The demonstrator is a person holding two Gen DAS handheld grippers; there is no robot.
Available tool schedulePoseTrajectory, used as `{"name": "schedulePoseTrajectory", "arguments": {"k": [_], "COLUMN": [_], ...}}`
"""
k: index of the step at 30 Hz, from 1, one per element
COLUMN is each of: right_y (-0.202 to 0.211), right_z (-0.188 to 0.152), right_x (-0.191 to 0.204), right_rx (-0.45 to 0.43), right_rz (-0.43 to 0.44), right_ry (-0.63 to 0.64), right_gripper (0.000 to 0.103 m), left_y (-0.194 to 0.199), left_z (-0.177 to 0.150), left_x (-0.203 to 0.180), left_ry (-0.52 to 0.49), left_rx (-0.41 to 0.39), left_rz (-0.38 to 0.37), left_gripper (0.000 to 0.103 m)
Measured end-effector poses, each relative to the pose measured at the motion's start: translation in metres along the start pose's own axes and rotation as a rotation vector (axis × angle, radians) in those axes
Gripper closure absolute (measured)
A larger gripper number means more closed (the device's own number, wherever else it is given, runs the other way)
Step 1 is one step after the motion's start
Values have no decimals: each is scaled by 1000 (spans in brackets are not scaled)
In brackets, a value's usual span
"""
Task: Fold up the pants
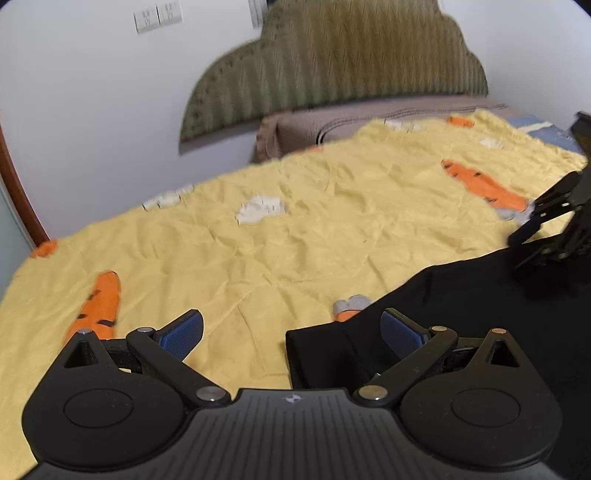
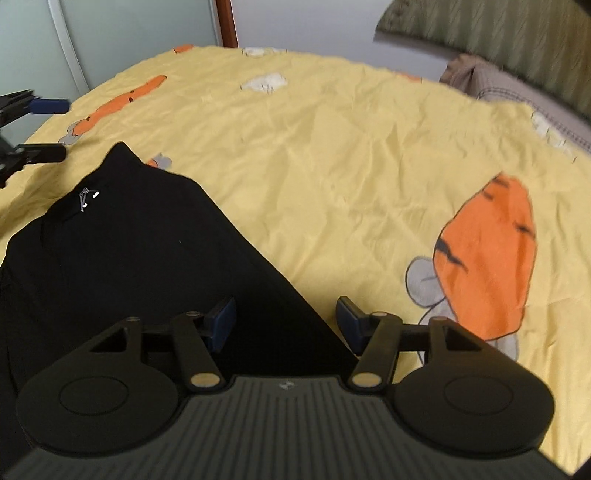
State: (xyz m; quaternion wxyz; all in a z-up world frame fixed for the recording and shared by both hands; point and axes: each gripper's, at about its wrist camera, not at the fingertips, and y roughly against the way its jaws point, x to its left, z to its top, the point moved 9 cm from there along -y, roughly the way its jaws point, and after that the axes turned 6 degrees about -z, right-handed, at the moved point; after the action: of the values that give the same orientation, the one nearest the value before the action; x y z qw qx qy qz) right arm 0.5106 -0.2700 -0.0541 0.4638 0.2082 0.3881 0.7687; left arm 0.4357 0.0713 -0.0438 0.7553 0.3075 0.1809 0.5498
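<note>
Black pants (image 1: 461,314) lie flat on a yellow bedspread (image 1: 295,229) printed with carrots. In the left wrist view my left gripper (image 1: 293,332) is open wide just above the bed, and its right blue pad (image 1: 400,334) hangs over a corner of the pants. My right gripper (image 1: 524,245) shows at the far right edge of the garment. In the right wrist view the pants (image 2: 129,258) fill the lower left, with a small silver tag (image 2: 86,199). My right gripper (image 2: 286,321) is open, straddling the pants' slanted edge without pressing on it. The left gripper (image 2: 51,129) stands open at the far left.
A green padded headboard (image 1: 351,66) and a brown pillow (image 1: 332,125) stand at the head of the bed. A white wall with switches (image 1: 159,16) is behind. A glass wardrobe door (image 2: 110,37) with a wooden frame borders the bed's far side.
</note>
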Motion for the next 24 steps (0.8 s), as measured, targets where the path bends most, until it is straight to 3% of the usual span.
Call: {"name": "schedulePoseTrajectory", "arguments": {"k": [3, 5, 7, 11, 12, 13, 15, 19, 24], "right_y": [0, 2, 5, 10, 11, 13, 17, 33, 69], "right_z": [-2, -4, -6, -9, -10, -11, -14, -18, -29], "right_x": [-2, 1, 5, 16, 19, 24, 31, 51, 88], "right_rx": [-15, -26, -33, -55, -60, -69, -83, -132, -214], "right_rz": [31, 33, 14, -51, -74, -101, -167, -297, -413], "right_ry": [-9, 22, 49, 122, 142, 167, 212, 309, 392], "right_gripper": [48, 74, 86, 94, 95, 96, 97, 99, 99], "left_y": [-20, -30, -37, -45, -45, -45, -42, -7, 47], "left_z": [2, 1, -2, -6, -8, -10, -13, -11, -15], "left_x": [4, 6, 3, -10, -12, -13, -10, -17, -33], "left_ry": [12, 16, 21, 31, 37, 40, 71, 82, 81], "left_rx": [22, 39, 51, 66, 63, 78, 94, 19, -52], "left_rz": [-31, -28, -64, -114, -104, -95, -76, -82, -94], "left_gripper": [0, 0, 0, 4, 35, 73, 76, 91, 95]}}
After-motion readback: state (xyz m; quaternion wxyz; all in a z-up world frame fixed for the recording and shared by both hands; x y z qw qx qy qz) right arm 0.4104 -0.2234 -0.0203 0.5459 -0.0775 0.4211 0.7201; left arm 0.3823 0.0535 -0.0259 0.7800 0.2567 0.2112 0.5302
